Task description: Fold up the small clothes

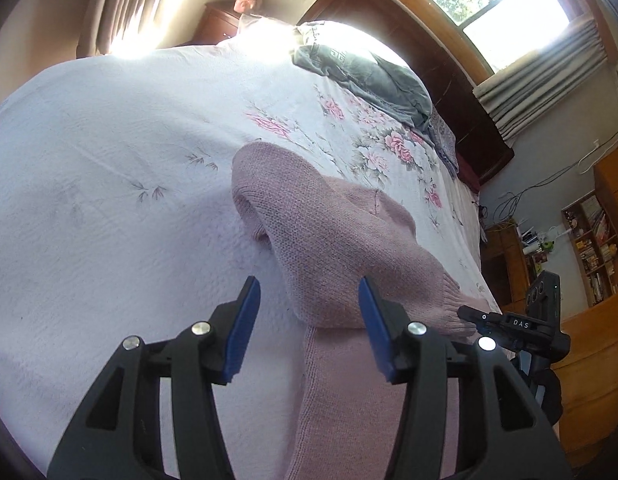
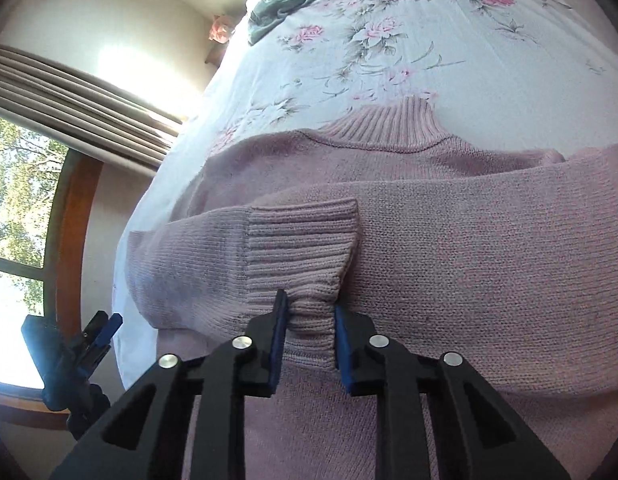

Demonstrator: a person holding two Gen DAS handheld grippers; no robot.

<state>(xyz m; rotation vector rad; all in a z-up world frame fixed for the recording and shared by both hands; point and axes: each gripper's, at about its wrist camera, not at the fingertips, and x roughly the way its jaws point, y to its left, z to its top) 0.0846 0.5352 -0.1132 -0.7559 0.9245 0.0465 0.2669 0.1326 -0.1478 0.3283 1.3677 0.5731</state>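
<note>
So I'm pinching the floppy pink sweater (image 2: 469,248) by its ribbed cuff (image 2: 301,248) with my right gripper (image 2: 309,332), left gripper (image 1: 309,320) hanging open.

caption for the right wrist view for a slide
Right tool pinching the ribbed cuff of a pink sweater on a floral bedspread.

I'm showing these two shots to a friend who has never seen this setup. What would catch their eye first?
First, the pink knit sweater spread on the flowered bedspread, one sleeve folded across its body. Next, the right tongs pinching that sleeve's ribbed cuff, while the left tongs stand open over the sweater's edge. Beyond that, a grey garment lies near the headboard, in glare from the window.
</note>
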